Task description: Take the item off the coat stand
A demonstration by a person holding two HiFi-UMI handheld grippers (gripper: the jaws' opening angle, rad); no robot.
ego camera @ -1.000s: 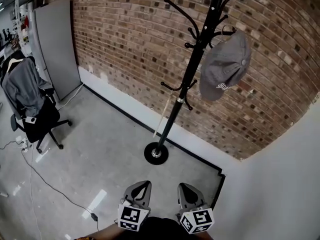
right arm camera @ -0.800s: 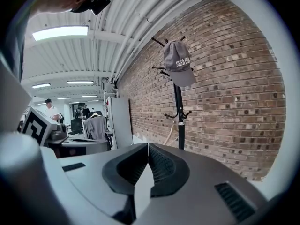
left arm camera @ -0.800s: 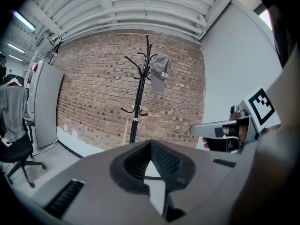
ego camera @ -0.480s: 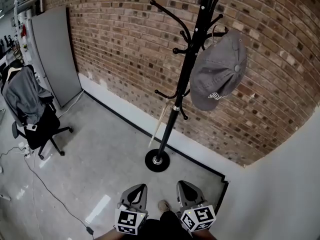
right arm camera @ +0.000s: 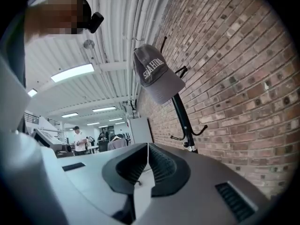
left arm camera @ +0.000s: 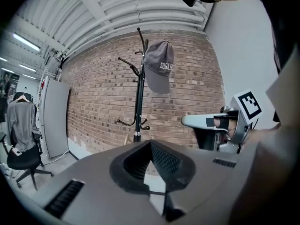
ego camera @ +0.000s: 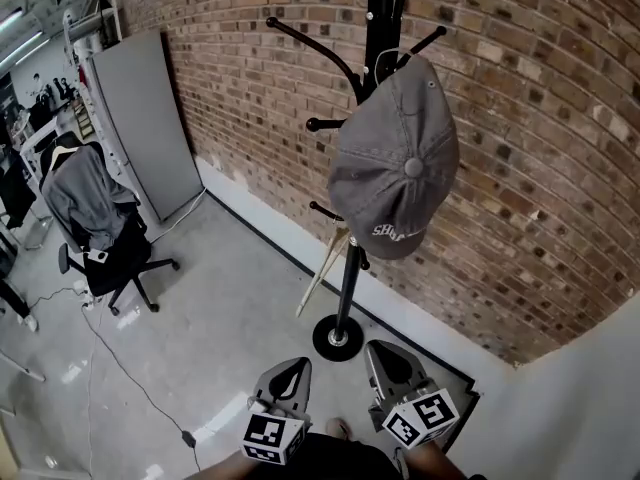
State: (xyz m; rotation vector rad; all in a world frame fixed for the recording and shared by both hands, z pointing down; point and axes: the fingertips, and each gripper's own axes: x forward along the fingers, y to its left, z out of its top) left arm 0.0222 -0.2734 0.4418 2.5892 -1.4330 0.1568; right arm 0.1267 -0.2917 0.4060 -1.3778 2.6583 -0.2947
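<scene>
The grey cap hung high on the black coat stand, in front of the brick wall and well above both tools. The left tongs and the right tongs sat low in the head view, near the stand's base, each with its jaws pressed together and nothing between them. The reach upward looked like the risk. Jaws not opened in time would only shove the cap. A sideways tug rather than a lift could catch it on the stand and rock the narrow-based pole.
</scene>
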